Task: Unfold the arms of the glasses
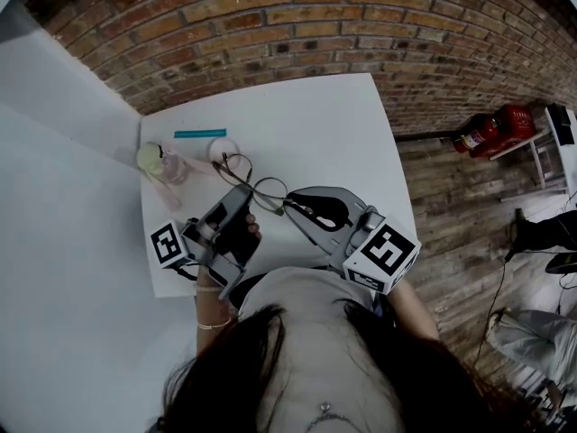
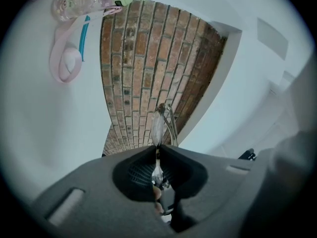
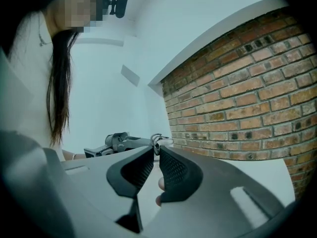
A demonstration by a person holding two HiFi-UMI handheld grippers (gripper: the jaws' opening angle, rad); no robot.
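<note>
The thin wire-framed glasses are held up over the white table. My left gripper is shut on the frame from the left. In the left gripper view one lens stands edge-on just past the closed jaws. My right gripper comes in from the right, its tips meeting at the near end of the glasses, pinched on a thin arm. In the right gripper view the glasses sit right at the nearly closed tips, with the left gripper behind them.
A clear bottle with a green cap and a pink strap lies at the table's left edge. Beside it are a teal strip and a small white round thing. A brick wall stands behind, and a red fire extinguisher is on the floor at the right.
</note>
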